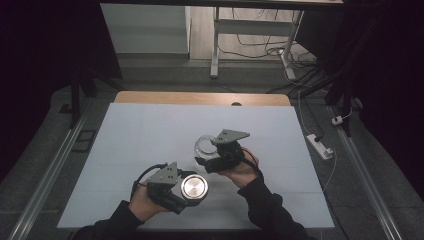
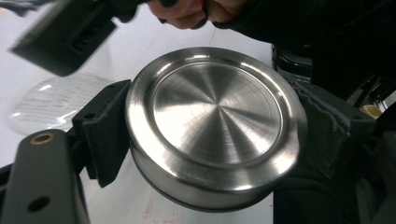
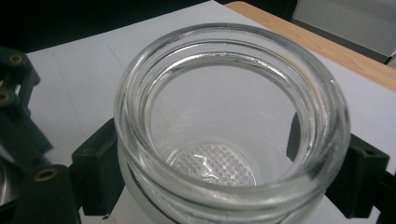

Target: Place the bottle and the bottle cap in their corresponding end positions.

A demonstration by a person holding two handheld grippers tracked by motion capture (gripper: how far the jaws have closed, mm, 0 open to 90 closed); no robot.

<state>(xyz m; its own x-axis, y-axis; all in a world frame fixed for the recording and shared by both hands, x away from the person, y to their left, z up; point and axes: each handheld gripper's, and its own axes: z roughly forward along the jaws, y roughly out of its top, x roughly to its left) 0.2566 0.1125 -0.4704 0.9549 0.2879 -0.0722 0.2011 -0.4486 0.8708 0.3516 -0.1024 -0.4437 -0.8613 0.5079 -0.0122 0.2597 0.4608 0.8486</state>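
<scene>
- The lid [image 2: 215,128], a round steel disc with a raised rim and brushed face, sits clamped between the jaws of the left gripper [image 1: 172,187]; one black pad presses its left edge and the other its right edge in the left gripper view.
- In the high view the lid [image 1: 194,187] shows face up at the near middle of the table [image 1: 140,130], at the right end of the left gripper and just near-left of the jar.
- The jar [image 3: 231,123], clear glass with a thick rolled rim, is held by the right gripper [image 1: 212,155], whose jaws close on its sides just below the rim.
- The jar is open at the top and holds nothing; through it a dotted pattern shows on its base.
- In the high view the jar [image 1: 206,146] lies at the far-left end of the right gripper, near the table's middle, mouth tipped towards the camera.
- Whether jar or lid touches the table, I cannot tell.
- Lid and jar are near each other but apart, the lid nearer the person.
- In the left gripper view the jar [image 2: 51,105] appears blurred at far left, with the right gripper [image 2: 65,37] above it.
- A white sheet covers the table; a wooden edge [image 1: 200,98] shows at the far side.
- A power strip [image 1: 320,146] lies on the floor to the right.
</scene>
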